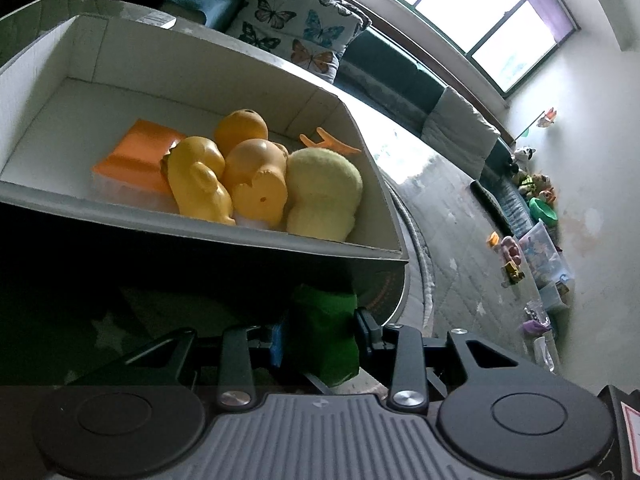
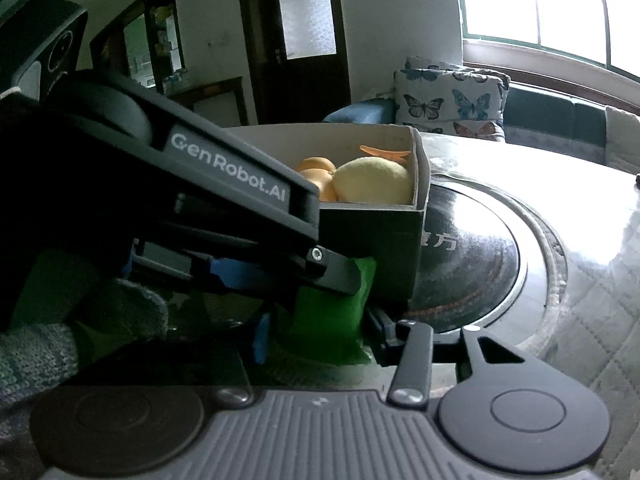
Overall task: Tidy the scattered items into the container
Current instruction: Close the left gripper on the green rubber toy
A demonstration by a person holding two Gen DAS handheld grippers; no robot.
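While both grippers pinch one green toy (image 1: 326, 336) just outside the box (image 1: 224, 236) | left gripper (image 1: 320, 334) clamps it | right gripper (image 2: 316, 330) clamps it too | step: carry | next: lift over the near wall, release beside the ducks (image 1: 228, 176)

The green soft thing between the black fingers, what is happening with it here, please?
A person holds a two-finger tool in each hand. Both the left tool and the right tool appear closed on the same green soft item, just outside the near wall of the white cardboard box. The box already holds two yellow rubber ducks, a pale yellow plush toy, an orange flat block and an orange ball. The green item is not yet inside.
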